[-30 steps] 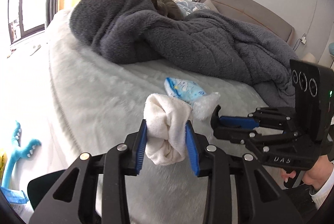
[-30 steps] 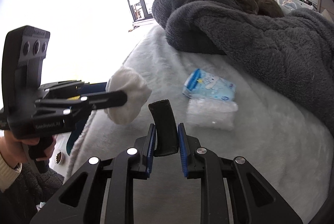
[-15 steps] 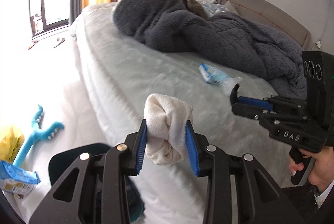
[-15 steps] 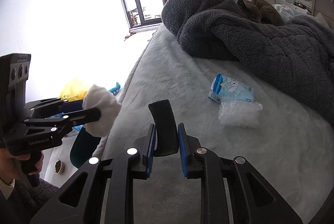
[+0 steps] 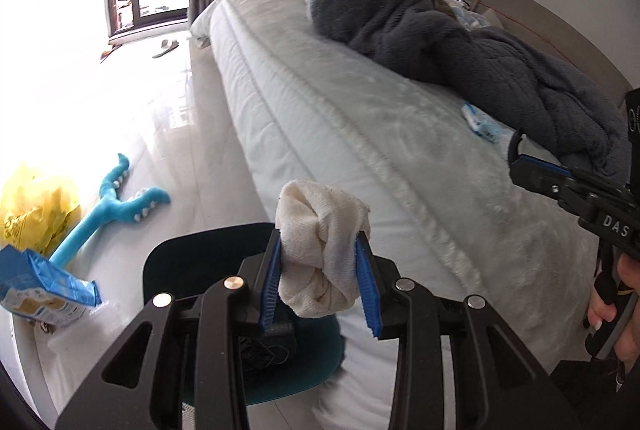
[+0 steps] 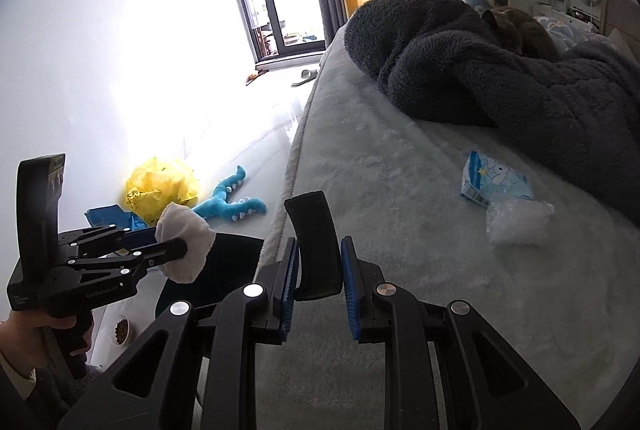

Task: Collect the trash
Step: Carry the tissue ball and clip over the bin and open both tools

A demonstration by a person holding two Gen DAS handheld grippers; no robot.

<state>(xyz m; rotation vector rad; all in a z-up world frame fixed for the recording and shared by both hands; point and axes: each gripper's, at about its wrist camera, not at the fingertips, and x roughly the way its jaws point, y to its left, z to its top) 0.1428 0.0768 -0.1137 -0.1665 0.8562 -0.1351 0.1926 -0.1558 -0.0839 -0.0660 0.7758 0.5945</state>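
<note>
At about nine o'clock in my left-hand view a yellow plastic bag (image 5: pixel 38 203) lies crumpled on the pale floor, a blue snack packet (image 5: pixel 44 292) just below it and a blue plush toy (image 5: pixel 108 207) sprawled beside them. Lower, toward seven o'clock, the rim of a dark teal bin (image 5: pixel 192 250) shows under my left tongs (image 5: pixel 318 278). Those tongs are clamped on a wadded white cloth (image 5: pixel 320 258), both blue pads pressing into it, and the wad hangs above the bin's edge next to the side of the bed (image 5: pixel 320 101). At one o'clock a grey blanket (image 5: pixel 460 45) is heaped on the bed. A blue-and-white wrapper (image 5: pixel 482 123) lies on the cover at three o'clock, close to the blanket's hem. In my right-hand view my right tongs (image 6: pixel 318 290) are narrowed onto a flat black strip (image 6: pixel 316 246) that stands up between the pads, out over the bed. The wrapper there sits at three o'clock, touching a clear plastic scrap (image 6: pixel 516 222).
</note>
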